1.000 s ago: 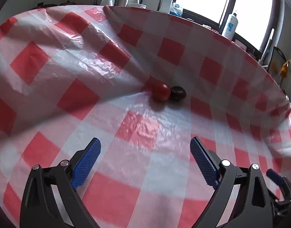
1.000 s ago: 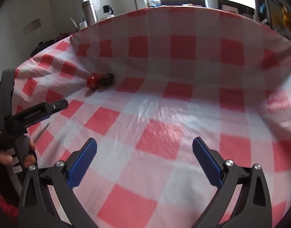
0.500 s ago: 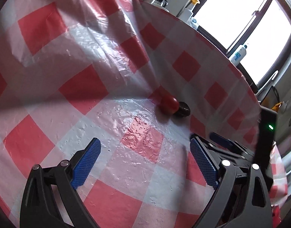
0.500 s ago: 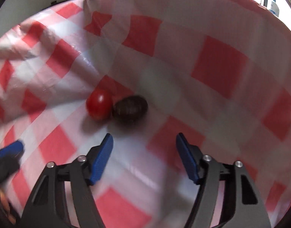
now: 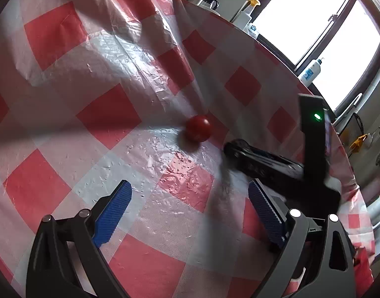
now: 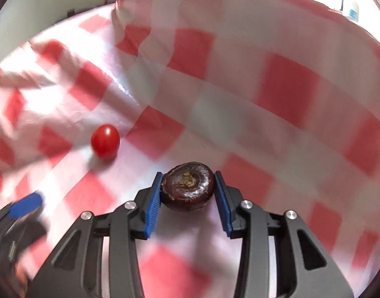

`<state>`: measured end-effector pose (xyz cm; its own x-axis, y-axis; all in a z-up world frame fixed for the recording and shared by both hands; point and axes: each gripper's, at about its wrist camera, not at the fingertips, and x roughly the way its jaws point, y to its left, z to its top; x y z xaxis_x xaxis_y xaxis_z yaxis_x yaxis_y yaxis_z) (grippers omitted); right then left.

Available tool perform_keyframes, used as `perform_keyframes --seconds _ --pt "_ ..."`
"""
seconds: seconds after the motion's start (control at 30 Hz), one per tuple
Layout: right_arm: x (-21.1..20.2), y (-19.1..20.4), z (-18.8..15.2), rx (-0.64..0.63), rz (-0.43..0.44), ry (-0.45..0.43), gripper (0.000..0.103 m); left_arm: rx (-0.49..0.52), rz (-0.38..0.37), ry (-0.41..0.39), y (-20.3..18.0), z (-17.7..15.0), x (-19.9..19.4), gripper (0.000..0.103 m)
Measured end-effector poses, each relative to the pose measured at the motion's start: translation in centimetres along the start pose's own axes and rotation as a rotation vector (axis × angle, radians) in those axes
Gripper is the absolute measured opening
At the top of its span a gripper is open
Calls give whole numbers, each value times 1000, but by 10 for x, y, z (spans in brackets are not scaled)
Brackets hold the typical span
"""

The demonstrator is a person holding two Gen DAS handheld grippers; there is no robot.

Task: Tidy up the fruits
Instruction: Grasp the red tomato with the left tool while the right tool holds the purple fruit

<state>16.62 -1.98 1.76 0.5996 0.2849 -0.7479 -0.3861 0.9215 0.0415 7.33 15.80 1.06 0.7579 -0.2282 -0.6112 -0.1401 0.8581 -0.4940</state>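
Two fruits are shown on a worktop (image 5: 110, 114) covered by a red-and-white checked plastic cloth. The right hand-held gripper (image 6: 188, 186) is pressed onto a dark brown, glossy, flattened fruit (image 6: 187, 186): each blue ribbed pad (image 6: 152, 198) is seen in contact with one side of it, so the fruit is pinched across its width. The grip appears to have been taken at the widest part, with the scarred top face turned toward the camera, presumably so that the rounded skin cannot slip upward or downward out of the pads. Whether the fruit rests on the cloth or is raised clear of it cannot be told from this view.

A red cherry tomato (image 6: 105, 141) is seen lying free on the cloth, near the dark fruit but apart from it, to the left in the right wrist view. In the left wrist view the same tomato (image 5: 198, 128) is seen ahead of the left hand-held gripper (image 5: 190, 213), whose jaws are spread wide with nothing between them; it is judged to be held ready for that tomato. The right tool is visible there as a dark, blurred body entering from the right.

No bowl or tray is visible, so the destination of the fruits cannot be stated. Bottles (image 5: 311, 70) are ranged along the window at the far edge.
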Motion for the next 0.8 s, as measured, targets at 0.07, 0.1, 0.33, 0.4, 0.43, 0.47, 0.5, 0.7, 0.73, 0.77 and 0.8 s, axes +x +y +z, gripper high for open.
perform_keyframes --seconds 0.07,0.1,0.33,0.4,0.43,0.47,0.5,0.7,0.73,0.77,0.8 --pt "-28 -18 -26 53 2 -30 41 16 7 4 -3 -1 0 91" --pt "-42 -29 -42 87 -6 -42 41 21 8 5 -3 -1 1 91" --pt "-87 -96 -104 336 -6 -114 41 47 32 11 -8 -1 2 91" --pt "-94 -114 -109 413 7 -137 41 64 39 15 -10 -3 3 91" --pt "-95 -121 -111 453 15 -148 41 74 46 15 -12 -4 2 92" --pt "-94 -126 -111 473 18 -155 41 87 52 15 -14 -6 2 92" --pt "-95 -129 -112 482 25 -160 41 99 54 16 -16 -7 3 91" --pt "-99 -133 -115 480 72 -168 41 181 79 83 -33 -12 15 91" --pt "-102 -135 -115 481 75 -170 41 203 89 106 -37 -10 22 91" --pt "-104 -137 -116 482 76 -170 41 212 111 112 -42 -7 28 91" --pt "-104 -137 -117 482 80 -170 41 214 136 116 -46 -3 35 91"
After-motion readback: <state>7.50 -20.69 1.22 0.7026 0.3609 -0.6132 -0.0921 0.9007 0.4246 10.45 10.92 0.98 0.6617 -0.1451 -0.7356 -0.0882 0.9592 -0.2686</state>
